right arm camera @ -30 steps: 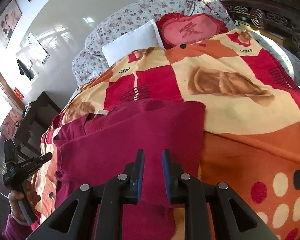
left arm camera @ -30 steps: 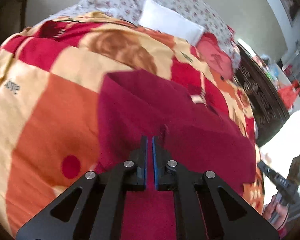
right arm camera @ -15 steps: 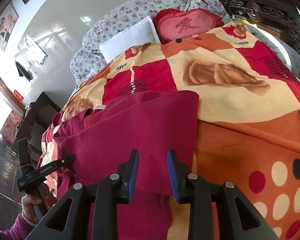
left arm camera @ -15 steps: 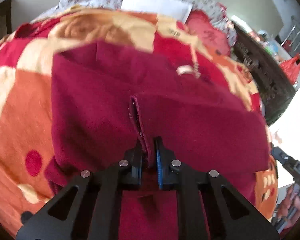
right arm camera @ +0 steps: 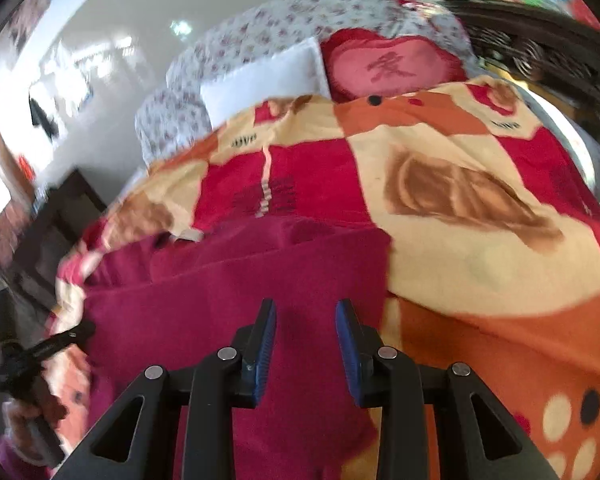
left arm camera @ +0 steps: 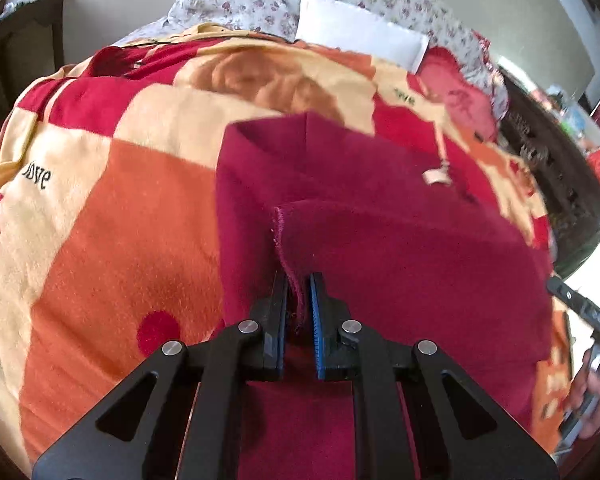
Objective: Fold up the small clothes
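1. We saw the dark red garment (left arm camera: 380,248) spread across the middle of the left wrist view, lying on a patchwork blanket (left arm camera: 112,220) of orange, cream and red squares that covered the bed.
2. The left gripper (left arm camera: 299,304) sat at lower centre of that view, clenched on a raised hem of the garment, and the cloth edge ran upward from between its blue pads.
3. In the right wrist view the garment (right arm camera: 228,280) filled the lower left and centre, and its right edge ended against the blanket (right arm camera: 480,264).
4. The right gripper (right arm camera: 306,344) hovered over the cloth at lower centre with its jaws apart and nothing pinched between them; we could not tell whether its tips touched the cloth.
5. A white pillow (right arm camera: 260,84) and a red heart-shaped cushion (right arm camera: 392,68) lay at the top of that view, touching each other, with floral bedding (right arm camera: 284,28) behind them.
6. At the lower left edge, a hand (right arm camera: 28,412) showed, blurred, around the handle of the other gripper.
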